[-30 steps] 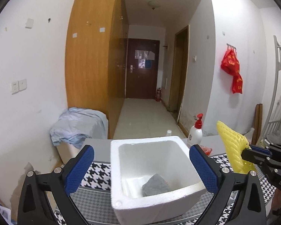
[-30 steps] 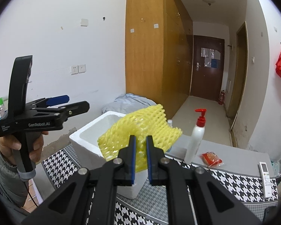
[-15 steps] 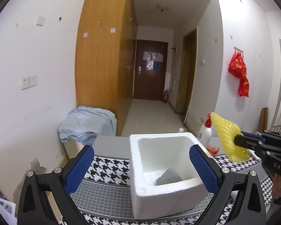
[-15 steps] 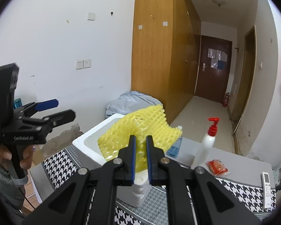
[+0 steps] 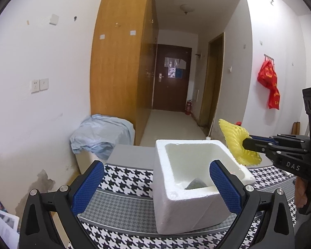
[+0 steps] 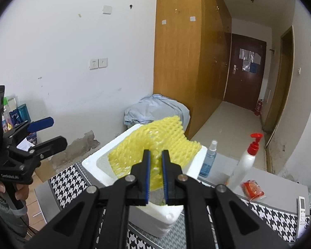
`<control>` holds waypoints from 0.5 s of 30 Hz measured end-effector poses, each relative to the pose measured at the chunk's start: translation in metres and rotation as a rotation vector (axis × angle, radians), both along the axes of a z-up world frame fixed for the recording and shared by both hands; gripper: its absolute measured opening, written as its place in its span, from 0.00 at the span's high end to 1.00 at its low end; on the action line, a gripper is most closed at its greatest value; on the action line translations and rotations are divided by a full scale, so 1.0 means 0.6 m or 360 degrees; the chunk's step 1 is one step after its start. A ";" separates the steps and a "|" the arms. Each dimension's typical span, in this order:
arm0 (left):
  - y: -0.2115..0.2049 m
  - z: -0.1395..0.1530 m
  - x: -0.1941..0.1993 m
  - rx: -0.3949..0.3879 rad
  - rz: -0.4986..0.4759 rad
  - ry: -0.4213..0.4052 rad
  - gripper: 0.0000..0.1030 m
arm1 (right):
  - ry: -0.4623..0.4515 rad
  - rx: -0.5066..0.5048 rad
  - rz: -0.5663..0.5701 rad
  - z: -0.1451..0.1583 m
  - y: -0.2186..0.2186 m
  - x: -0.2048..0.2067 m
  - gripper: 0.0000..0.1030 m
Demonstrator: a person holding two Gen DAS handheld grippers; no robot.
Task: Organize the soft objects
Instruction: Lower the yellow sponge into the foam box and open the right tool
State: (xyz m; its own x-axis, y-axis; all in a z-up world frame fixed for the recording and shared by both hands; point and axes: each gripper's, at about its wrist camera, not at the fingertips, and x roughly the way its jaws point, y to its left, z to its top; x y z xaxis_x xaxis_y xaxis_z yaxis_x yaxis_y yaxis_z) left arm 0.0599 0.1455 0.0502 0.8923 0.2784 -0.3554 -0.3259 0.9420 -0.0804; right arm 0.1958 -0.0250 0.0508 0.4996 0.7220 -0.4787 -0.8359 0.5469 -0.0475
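Note:
My right gripper (image 6: 155, 155) is shut on a yellow foam net sleeve (image 6: 155, 139) and holds it over the open top of a white foam box (image 6: 89, 161). In the left wrist view the yellow foam net sleeve (image 5: 236, 143) hangs at the right rim of the white foam box (image 5: 176, 203), held by my right gripper (image 5: 245, 142). A grey soft object (image 5: 196, 184) lies at the bottom of the box. My left gripper (image 5: 155, 186) is open and empty, in front of the box's left part; it also shows in the right wrist view (image 6: 48, 132).
The box stands on a houndstooth mat (image 5: 124, 178). Right of the box are a blue spray bottle (image 6: 209, 159), a white pump bottle (image 6: 246, 161), a red packet (image 6: 252, 188) and a remote (image 6: 301, 209). A blue cloth (image 5: 97, 132) covers something by the wall.
My right gripper has carried the yellow net sleeve left to the box's opening. My left gripper has drawn back and left, so the box sits further right in its view.

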 end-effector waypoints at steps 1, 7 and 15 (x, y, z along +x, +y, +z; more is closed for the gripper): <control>0.000 -0.001 -0.001 0.0000 0.0006 0.0001 0.01 | 0.0006 -0.0007 0.0003 -0.001 0.005 0.002 0.87; 0.010 -0.010 -0.007 -0.0005 0.0028 0.0017 0.01 | 0.0020 -0.0049 0.0034 -0.010 0.032 0.007 0.87; 0.019 -0.019 -0.011 -0.0014 0.0044 0.0028 0.01 | 0.0113 -0.0090 0.0019 -0.024 0.048 0.031 0.46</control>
State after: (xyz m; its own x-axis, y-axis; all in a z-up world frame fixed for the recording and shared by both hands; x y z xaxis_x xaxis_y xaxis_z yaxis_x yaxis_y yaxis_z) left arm 0.0532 0.1568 0.0388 0.8779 0.2996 -0.3735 -0.3532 0.9319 -0.0827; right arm 0.2143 0.0039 0.0362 0.4545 0.6983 -0.5530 -0.8446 0.5352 -0.0184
